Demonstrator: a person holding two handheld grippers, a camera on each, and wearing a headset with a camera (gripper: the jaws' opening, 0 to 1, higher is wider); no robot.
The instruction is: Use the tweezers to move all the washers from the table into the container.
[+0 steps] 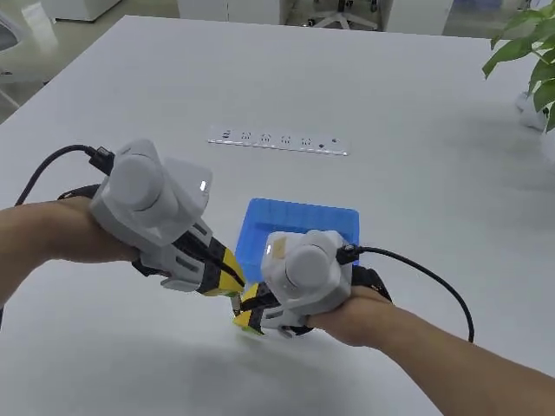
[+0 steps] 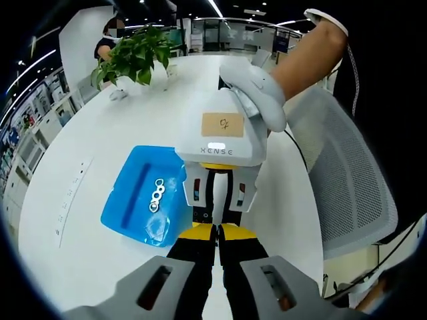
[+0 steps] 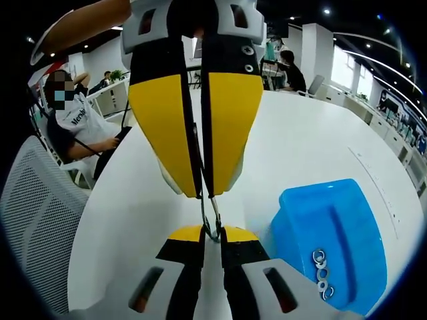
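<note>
**A:** What's on the left?
**B:** The left gripper point(image 1: 227, 279), its yellow jaws pressed together on thin metal tweezers point(image 3: 208, 217).
**A:** And beside it?
**B:** The right gripper point(image 1: 247, 312) meets it tip to tip. Its jaws are closed to a sliver on the tweezers' other end, above the white table point(image 1: 390, 130).
**A:** Where are the washers point(image 3: 322, 270)?
**B:** Several lie in a row inside the blue container point(image 1: 303, 210), just right of the grippers.

The left tongs point(image 2: 217, 231) and right tongs point(image 3: 212, 235) are showing rounded grey-white housings point(image 1: 146, 192), yellow-tipped black jaws and trailing black cables point(image 1: 434, 277).
</note>
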